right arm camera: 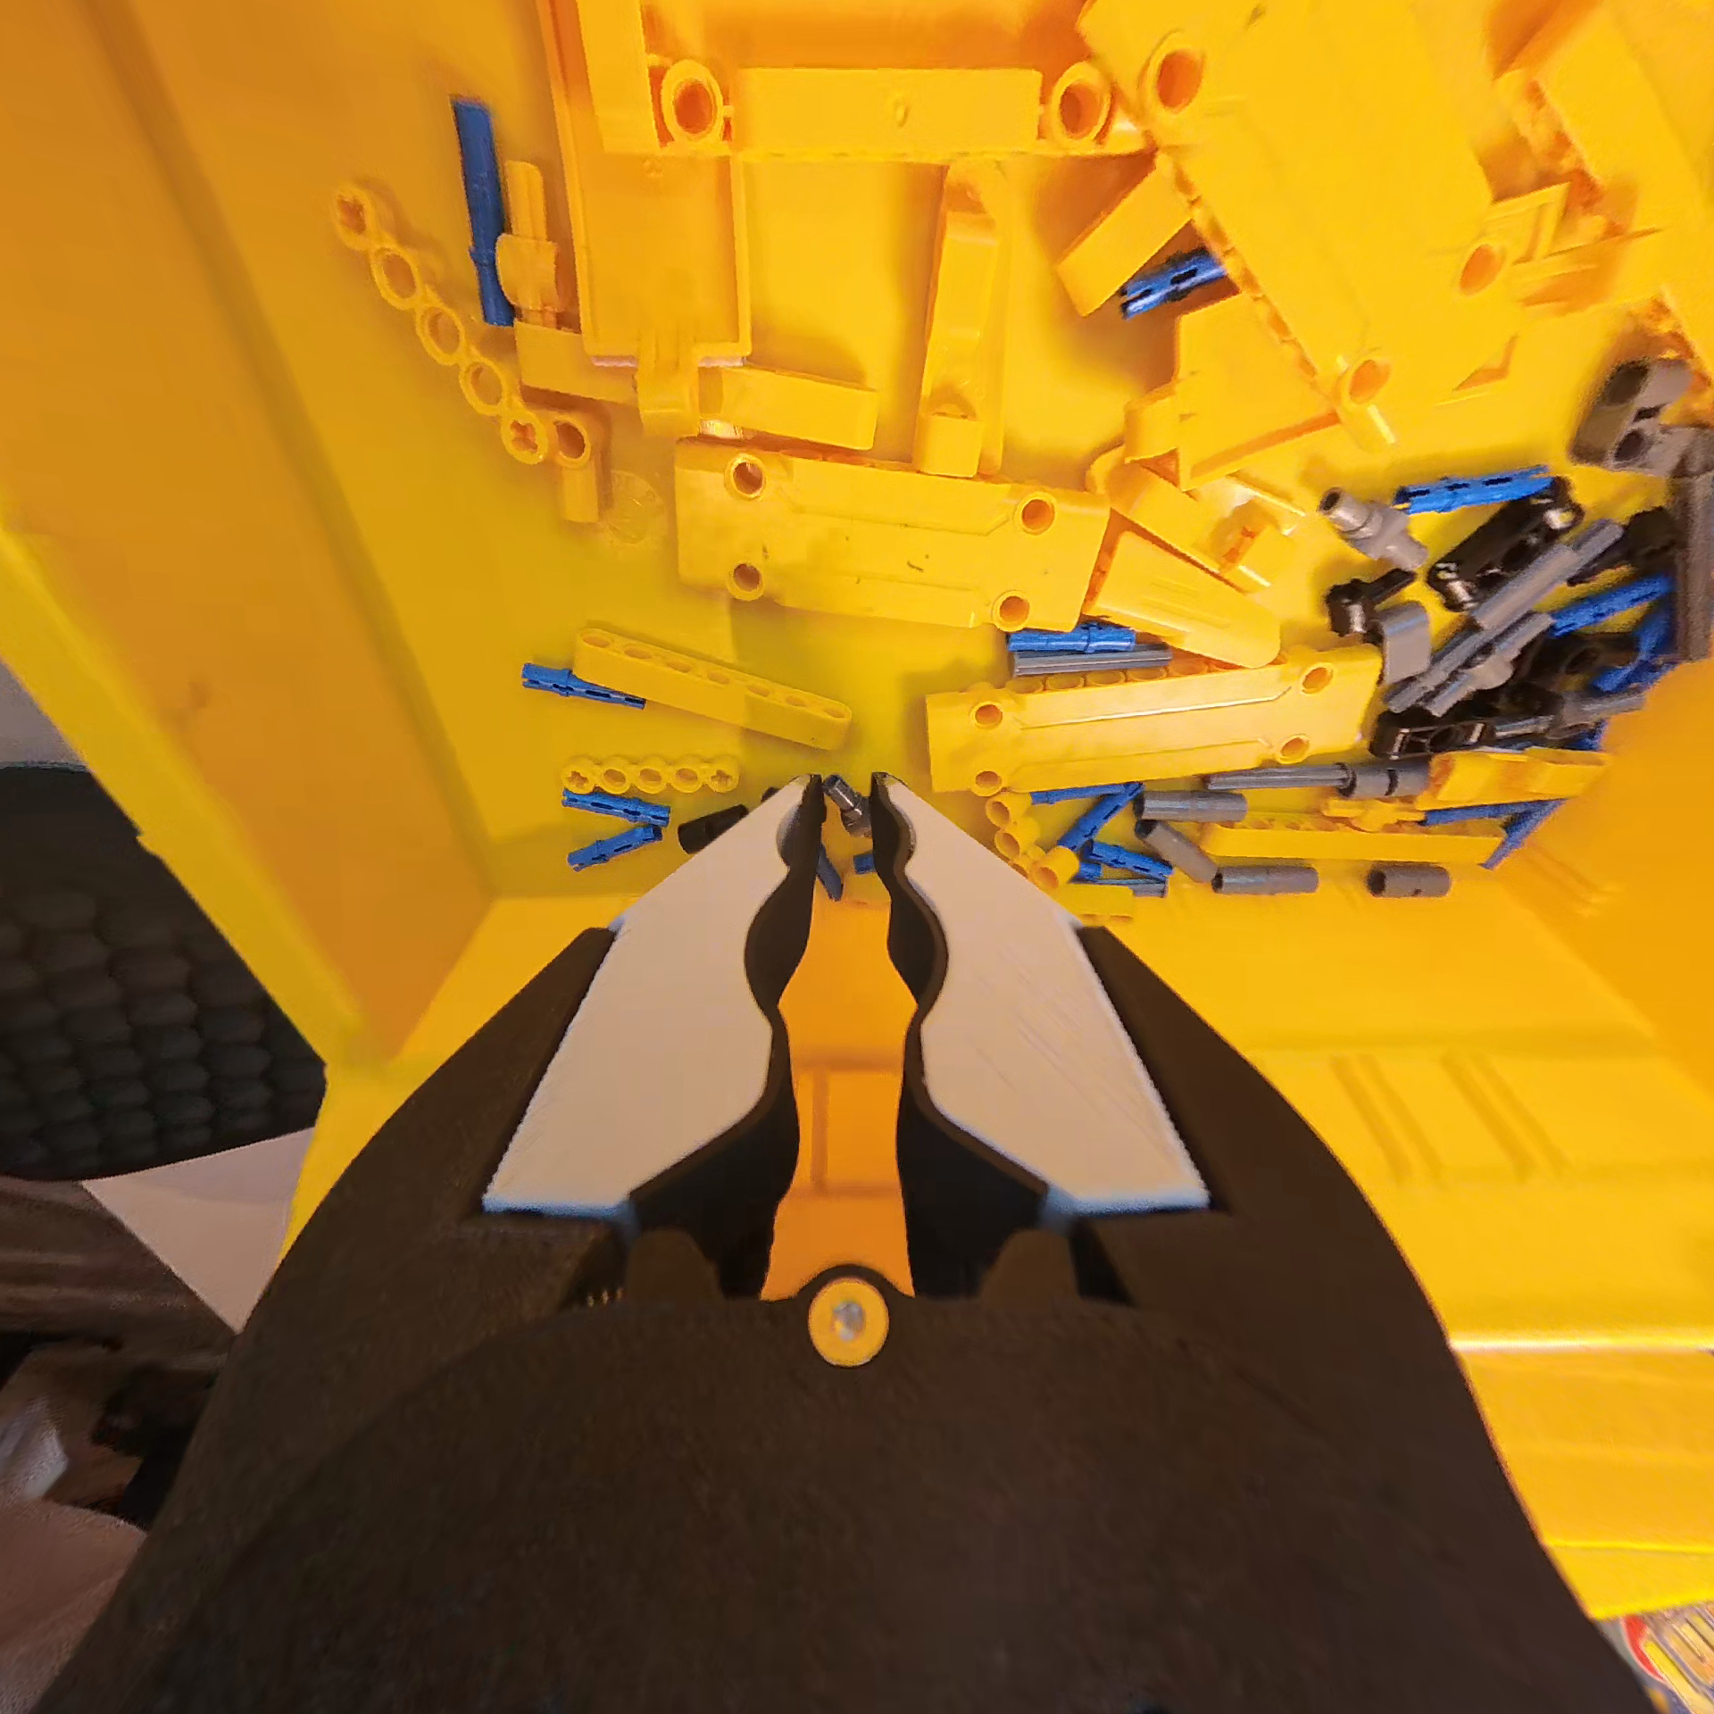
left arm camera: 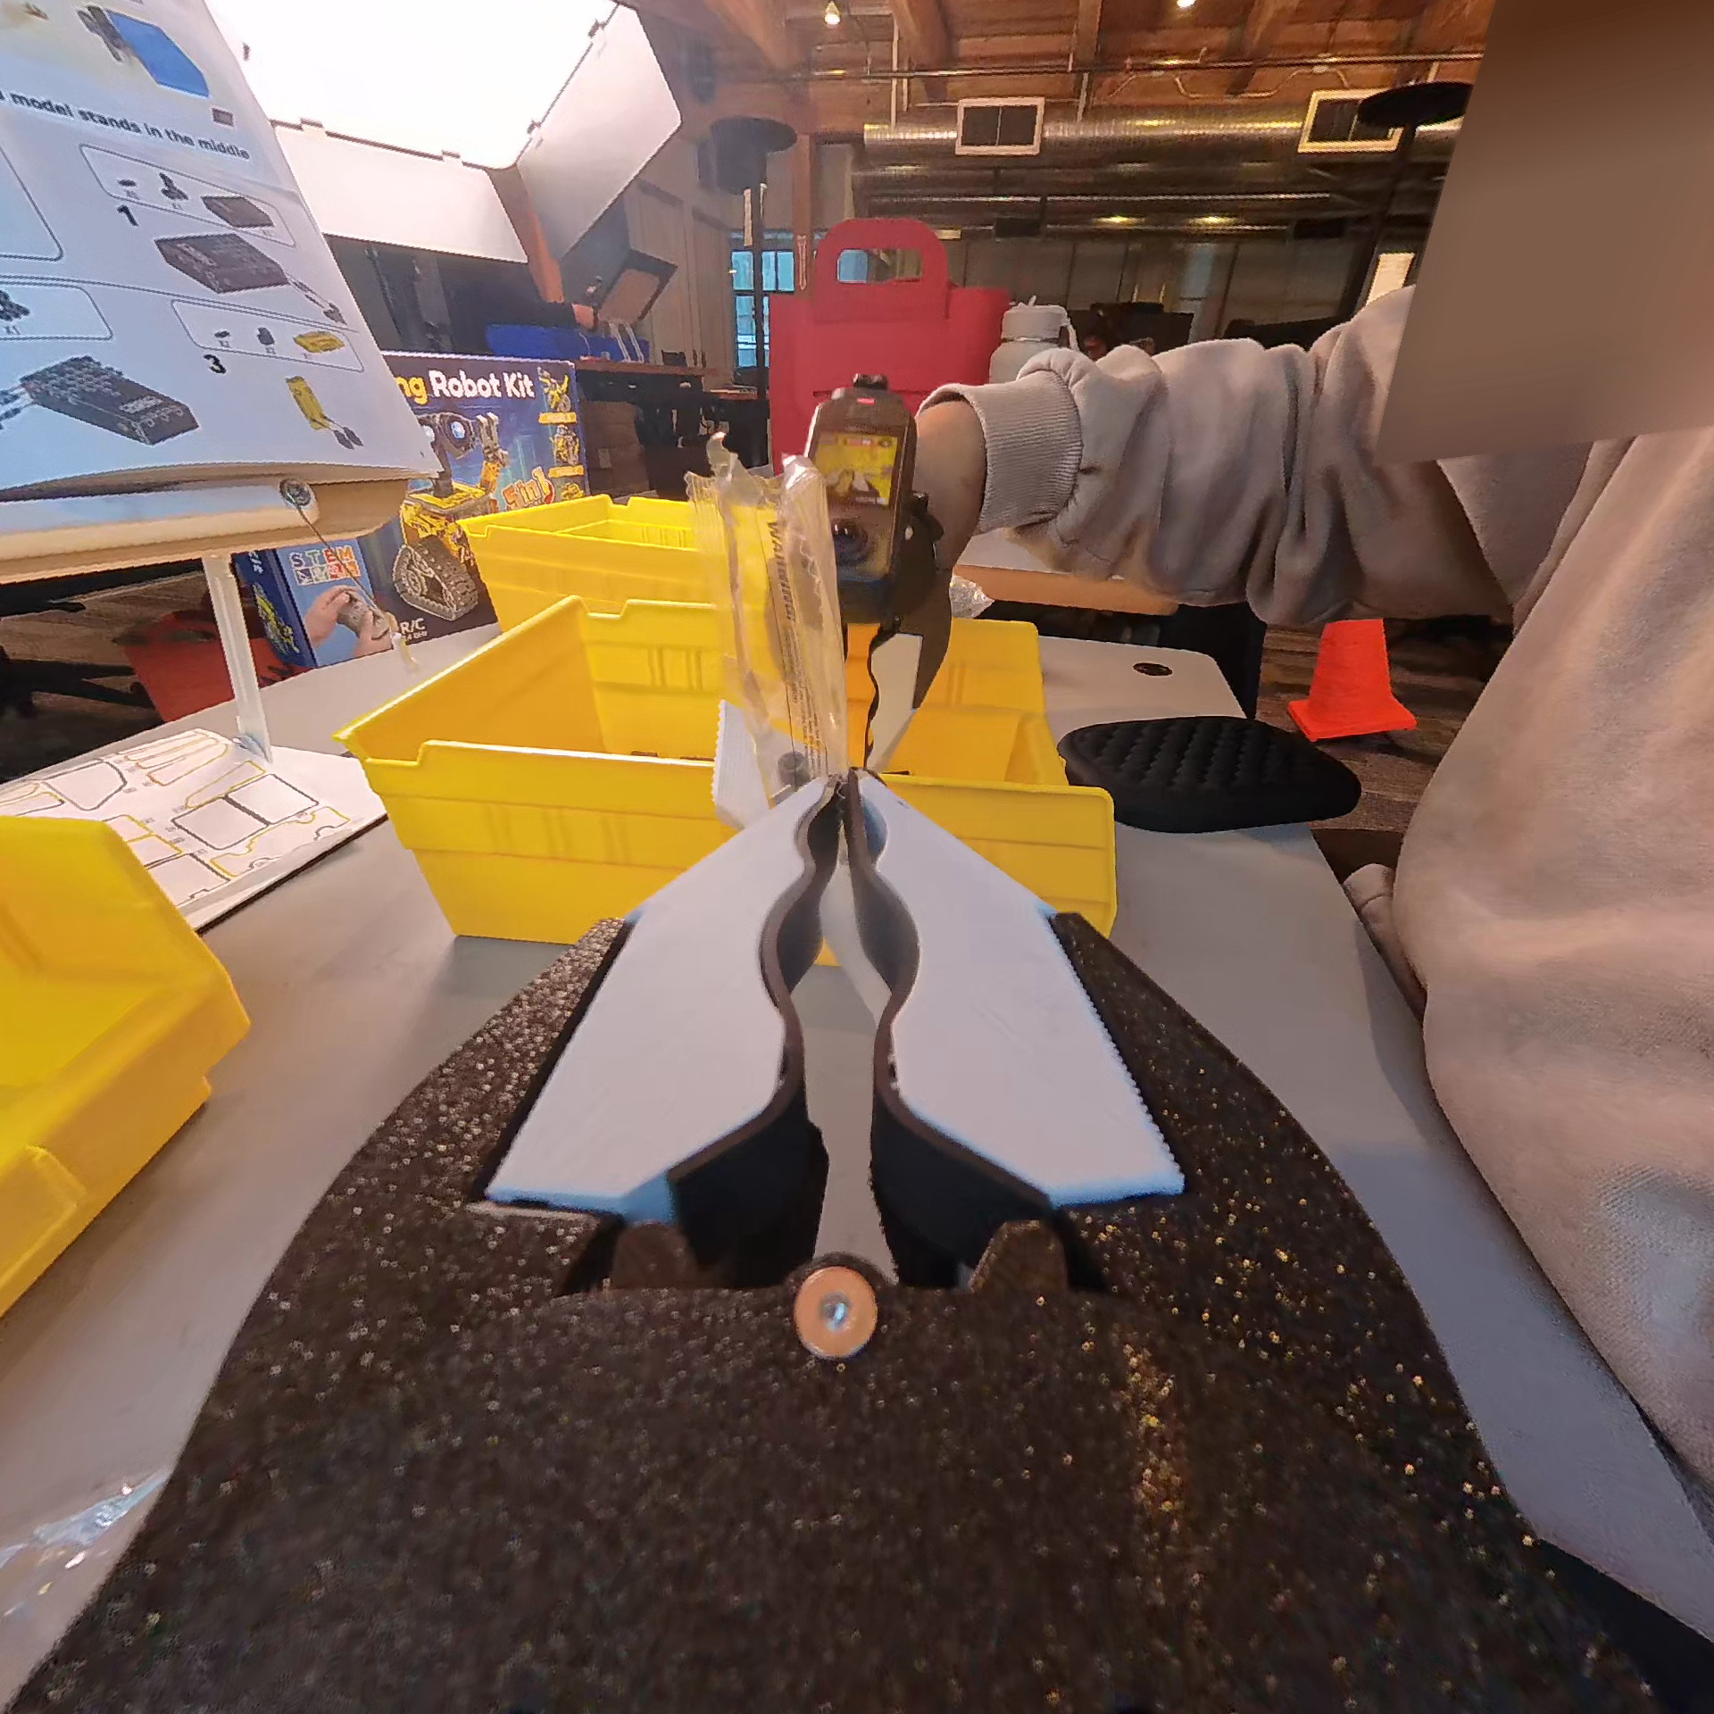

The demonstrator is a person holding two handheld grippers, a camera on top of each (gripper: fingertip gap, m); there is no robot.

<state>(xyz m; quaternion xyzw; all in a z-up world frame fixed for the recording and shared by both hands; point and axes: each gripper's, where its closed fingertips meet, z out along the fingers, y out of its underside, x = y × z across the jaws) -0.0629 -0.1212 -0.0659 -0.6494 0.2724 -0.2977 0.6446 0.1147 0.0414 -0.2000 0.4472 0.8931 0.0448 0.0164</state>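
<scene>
Left wrist view shows the grey table [left arm camera: 1206,974] spread under you, with a yellow bin [left arm camera: 742,816] at twelve o'clock from your left gripper [left arm camera: 846,784] and another yellow bin [left arm camera: 83,1002] at nine o'clock. An instruction sheet on a stand [left arm camera: 167,278] leans up at ten o'clock, angled so you can read it, and a black padded rest [left arm camera: 1206,774] lies at two o'clock beside the bin. Your left gripper is pinched shut on the lower edge of a clear plastic bag [left arm camera: 779,631], which stands upright over the bin; I judge that keeps whatever spills landing inside. Small dark parts [left arm camera: 793,765] sit low in the bag, just above the fingertips.

Your right gripper [right arm camera: 846,788] points straight down into the same bin, as its own camera shows the bin wall [right arm camera: 232,556] on the nine o'clock side and the floor strewn with yellow panels [right arm camera: 890,547], a yellow beam [right arm camera: 714,686] at eleven o'clock, and blue pins [right arm camera: 612,821] at nine. Its jaws stand slightly apart, open, with a small grey connector [right arm camera: 846,799] between the tips; whether the pads touch it I cannot tell. A heap of grey and black pieces [right arm camera: 1502,631] lies at two o'clock, well apart.
</scene>
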